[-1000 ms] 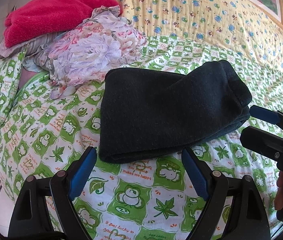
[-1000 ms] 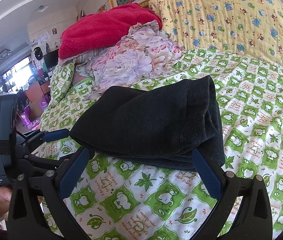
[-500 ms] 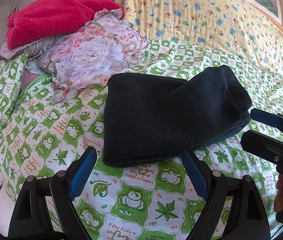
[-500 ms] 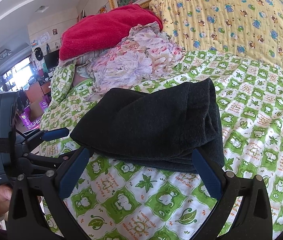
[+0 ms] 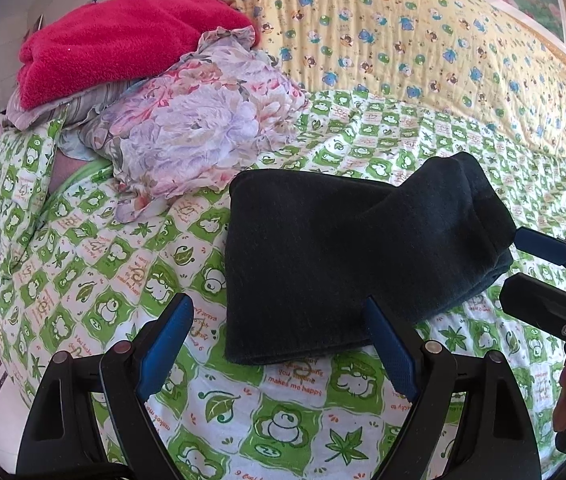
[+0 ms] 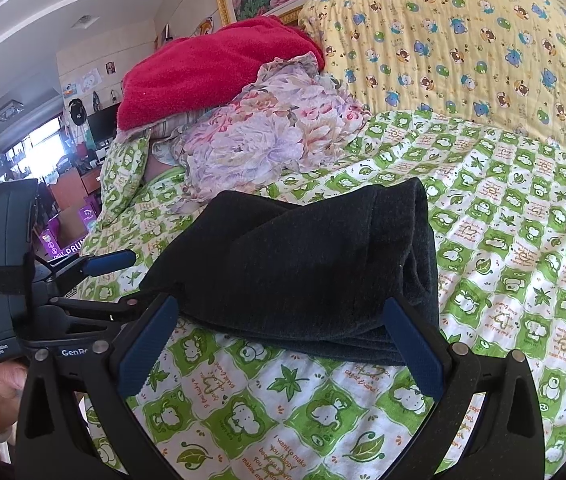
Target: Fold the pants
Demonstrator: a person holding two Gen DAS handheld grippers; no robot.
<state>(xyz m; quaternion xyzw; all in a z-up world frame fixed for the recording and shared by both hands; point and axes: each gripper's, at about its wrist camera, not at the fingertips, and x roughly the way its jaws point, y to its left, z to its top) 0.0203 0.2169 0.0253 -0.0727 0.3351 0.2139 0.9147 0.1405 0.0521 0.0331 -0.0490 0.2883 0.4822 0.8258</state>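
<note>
— Where are the pants?
— Folded, mid-frame on the quilt.
— The grippers?
— Left gripper and right gripper both spread wide, holding nothing.

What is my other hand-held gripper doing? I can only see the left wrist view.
Observer: The right wrist view shows the right hand-held gripper wide open and holding nothing, at the near edge of the pants.
Operator: Is that end of the pants folded flat?
Observer: Not quite. That end shows stacked layers, with the top one bulging over them.
Operator: What's past the bed on my side?
Observer: A bright window far back in the room.
</note>
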